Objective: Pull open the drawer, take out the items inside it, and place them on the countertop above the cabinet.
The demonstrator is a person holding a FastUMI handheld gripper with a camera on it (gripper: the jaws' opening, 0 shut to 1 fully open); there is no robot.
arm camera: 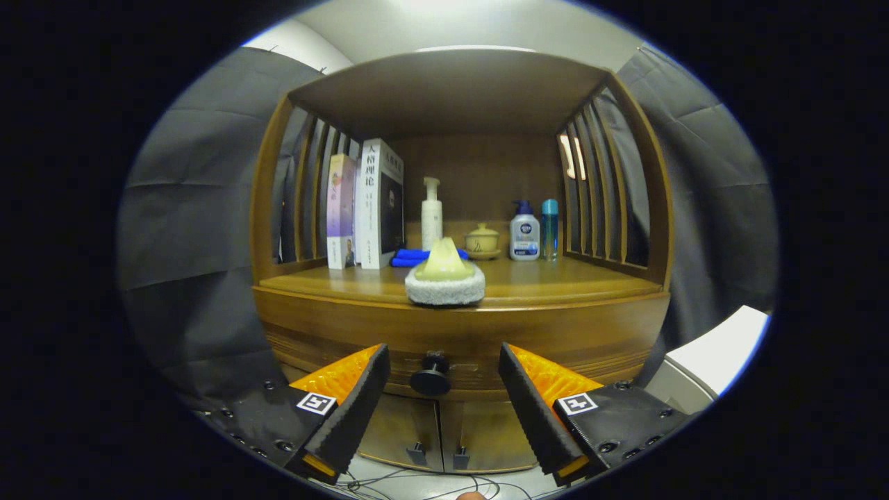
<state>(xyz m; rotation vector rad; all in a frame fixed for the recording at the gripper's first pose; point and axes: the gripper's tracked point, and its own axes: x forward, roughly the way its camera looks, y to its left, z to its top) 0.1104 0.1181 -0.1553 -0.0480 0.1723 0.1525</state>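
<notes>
The gripper (441, 399) hangs before the wooden cabinet (278, 208) with its jaws spread wide and holding nothing, the drawer's round knob (430, 378) set between them and a little beyond. The drawer (458, 340) sits flush and shut, its contents hidden, while a scrubbing pad with a pale handle (445, 276) rests at the front of the counter (555, 281) above. This fits either a drawer waiting to be pulled or one emptied and pushed back, so the step in hand stays unsettled.
</notes>
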